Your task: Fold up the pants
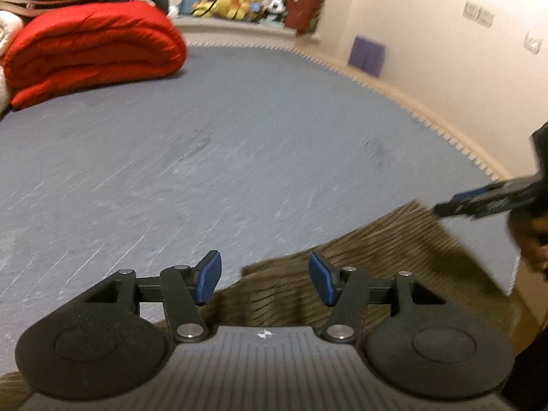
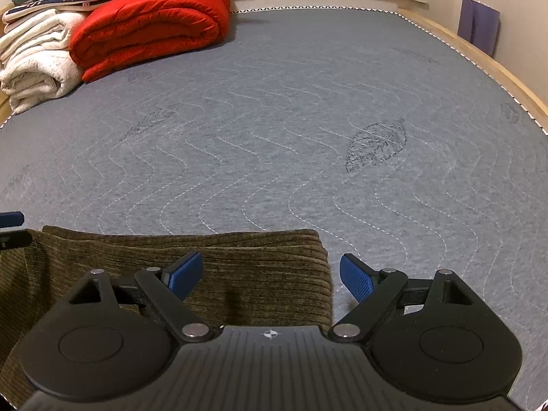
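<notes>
Olive-brown ribbed pants lie folded flat at the near edge of a grey quilted mattress. My right gripper hovers open over the pants' right edge, one blue pad above the cloth and the other above bare mattress. In the left wrist view the pants run off to the right, blurred. My left gripper is open just above their left end, and no cloth is pinched between its pads. The right gripper shows at that view's right edge, and a tip of the left gripper at the right wrist view's left edge.
A rolled red quilt and stacked white towels sit at the mattress's far left. Stuffed toys line a ledge behind. A wooden bed frame and a purple sheet on the wall border the right side.
</notes>
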Demonstrator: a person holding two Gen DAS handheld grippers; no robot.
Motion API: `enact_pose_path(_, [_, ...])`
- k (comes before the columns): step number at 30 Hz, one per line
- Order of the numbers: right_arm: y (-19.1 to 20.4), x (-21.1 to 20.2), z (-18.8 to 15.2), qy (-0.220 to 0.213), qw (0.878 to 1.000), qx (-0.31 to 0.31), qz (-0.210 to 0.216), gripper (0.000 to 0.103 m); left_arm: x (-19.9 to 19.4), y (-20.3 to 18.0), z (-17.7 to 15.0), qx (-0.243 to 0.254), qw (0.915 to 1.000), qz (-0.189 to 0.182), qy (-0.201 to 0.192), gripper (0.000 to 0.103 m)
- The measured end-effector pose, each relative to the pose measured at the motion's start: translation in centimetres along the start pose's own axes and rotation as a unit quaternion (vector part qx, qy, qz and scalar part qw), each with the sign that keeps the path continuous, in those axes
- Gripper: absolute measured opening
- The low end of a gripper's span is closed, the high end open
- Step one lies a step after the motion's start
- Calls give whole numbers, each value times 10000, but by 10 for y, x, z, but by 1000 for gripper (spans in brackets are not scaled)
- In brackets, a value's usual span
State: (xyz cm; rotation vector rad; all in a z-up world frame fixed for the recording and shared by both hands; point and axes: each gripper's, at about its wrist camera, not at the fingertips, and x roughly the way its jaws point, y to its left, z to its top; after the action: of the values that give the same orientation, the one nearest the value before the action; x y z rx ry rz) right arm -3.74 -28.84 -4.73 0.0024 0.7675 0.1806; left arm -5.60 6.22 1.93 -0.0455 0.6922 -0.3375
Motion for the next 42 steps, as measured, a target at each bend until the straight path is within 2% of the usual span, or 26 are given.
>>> enact_pose_path(3, [1, 1, -1, 17, 10000, -29, -15, 89, 0, -10, 0, 165, 9996, -229, -88, 48])
enact_pose_path(6, [2, 2, -1, 36, 10000, -40, -32, 89, 7, -20, -3, 373, 9986, -367, 52, 40])
enact_pose_path(8, [2, 2, -1, 33, 10000, -32, -40, 89, 15, -25, -7, 517, 9978, -339, 230, 40])
enact_pose_path(12, [2, 1, -1, 21, 10000, -39, -26, 89, 32, -27, -15, 725, 9945, 138, 741, 39])
enact_pose_path(15, [2, 1, -2, 17, 10000, -52, -26, 89, 39, -22, -20, 689, 9923, 457, 925, 39])
enact_pose_path(17, [2, 1, -2, 27, 10000, -45, -33, 89, 38, -20, -19, 637, 9931, 487, 852, 39])
enact_pose_path(23, [1, 1, -1, 21, 10000, -35, -37, 89, 19, -24, -9, 524, 9980, 83, 335, 39])
enact_pose_path(29, [4, 2, -2, 53, 9999, -81, -40, 90, 18, -29, -7, 598, 9980, -64, 179, 39])
enact_pose_path(33, [3, 2, -2, 34, 10000, -69, -38, 90, -2, -23, 2, 379, 9985, -76, -377, 39])
enact_pose_path(36, [3, 1, -2, 24, 10000, -78, -35, 90, -8, -25, 4, 319, 9974, -351, -547, 39])
enact_pose_path(39, [3, 2, -3, 46, 9999, -75, -50, 90, -1, -41, -2, 724, 9954, -565, -283, 39])
enact_pose_path(41, [3, 2, -3, 52, 9999, -70, -53, 90, 14, -54, -11, 1136, 9927, -407, 71, 39])
enact_pose_path(42, [3, 2, -2, 53, 9999, -68, -54, 90, 24, -56, -16, 1268, 9911, -204, 337, 39])
